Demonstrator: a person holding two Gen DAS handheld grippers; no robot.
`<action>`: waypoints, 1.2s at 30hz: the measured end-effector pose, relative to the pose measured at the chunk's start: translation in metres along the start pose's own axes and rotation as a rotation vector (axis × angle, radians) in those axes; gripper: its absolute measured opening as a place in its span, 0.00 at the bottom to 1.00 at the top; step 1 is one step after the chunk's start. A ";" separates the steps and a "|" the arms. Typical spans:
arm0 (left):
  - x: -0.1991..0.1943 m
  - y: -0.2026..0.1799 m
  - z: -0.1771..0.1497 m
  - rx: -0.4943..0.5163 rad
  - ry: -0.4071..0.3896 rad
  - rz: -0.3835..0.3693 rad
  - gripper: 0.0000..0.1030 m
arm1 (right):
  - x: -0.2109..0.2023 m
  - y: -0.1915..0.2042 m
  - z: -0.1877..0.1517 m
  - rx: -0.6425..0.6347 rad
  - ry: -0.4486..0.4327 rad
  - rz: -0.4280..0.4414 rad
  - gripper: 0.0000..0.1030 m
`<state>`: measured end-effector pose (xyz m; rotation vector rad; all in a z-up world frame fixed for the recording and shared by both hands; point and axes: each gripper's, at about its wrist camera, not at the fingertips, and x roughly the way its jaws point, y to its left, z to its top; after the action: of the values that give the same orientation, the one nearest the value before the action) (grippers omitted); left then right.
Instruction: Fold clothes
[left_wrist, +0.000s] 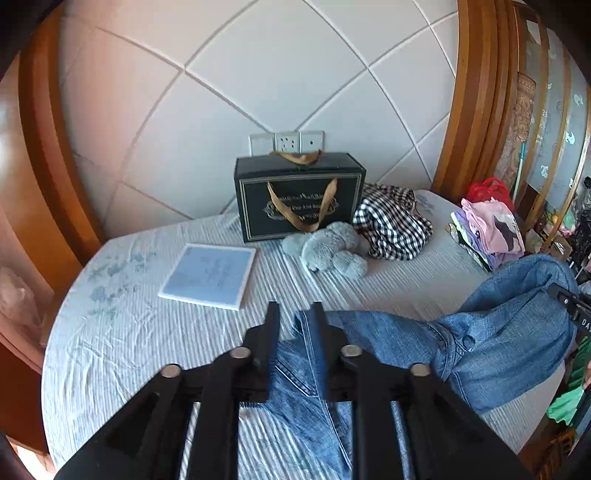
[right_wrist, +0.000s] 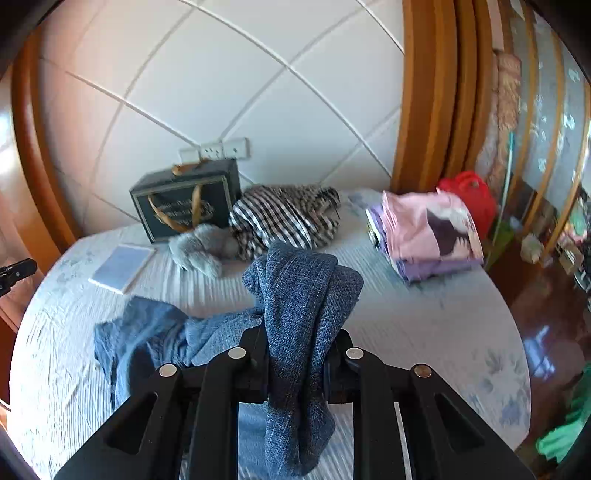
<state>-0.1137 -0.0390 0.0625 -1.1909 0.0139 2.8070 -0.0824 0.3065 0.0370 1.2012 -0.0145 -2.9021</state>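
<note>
Blue jeans (left_wrist: 399, 343) lie across the striped bed sheet (left_wrist: 122, 332). My left gripper (left_wrist: 295, 314) is shut on the jeans' edge near the waist, low over the sheet. My right gripper (right_wrist: 297, 343) is shut on a bunched leg of the jeans (right_wrist: 306, 291), lifted so the denim drapes over the fingers. The rest of the jeans (right_wrist: 155, 332) trails to the left on the bed. The right gripper's tip shows at the right edge of the left wrist view (left_wrist: 569, 302).
At the back stand a dark gift bag (left_wrist: 297, 199), a grey plush toy (left_wrist: 328, 251), a checked garment (left_wrist: 395, 221) and a pale blue book (left_wrist: 210, 275). A stack of folded clothes (right_wrist: 428, 236) sits at the bed's right edge, a red bag (right_wrist: 471, 195) behind it.
</note>
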 end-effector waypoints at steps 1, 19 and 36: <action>0.008 -0.001 -0.008 -0.001 0.024 -0.010 0.54 | 0.011 -0.009 -0.011 0.014 0.052 -0.021 0.26; 0.089 0.055 -0.123 -0.072 0.274 0.050 0.61 | 0.023 0.163 -0.103 -0.243 0.222 0.273 0.63; 0.128 0.075 -0.126 0.020 0.310 -0.006 0.61 | 0.099 0.222 -0.118 -0.275 0.307 0.148 0.14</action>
<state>-0.1188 -0.1089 -0.1192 -1.6034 0.0597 2.5797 -0.0699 0.0830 -0.1143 1.4994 0.2724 -2.4660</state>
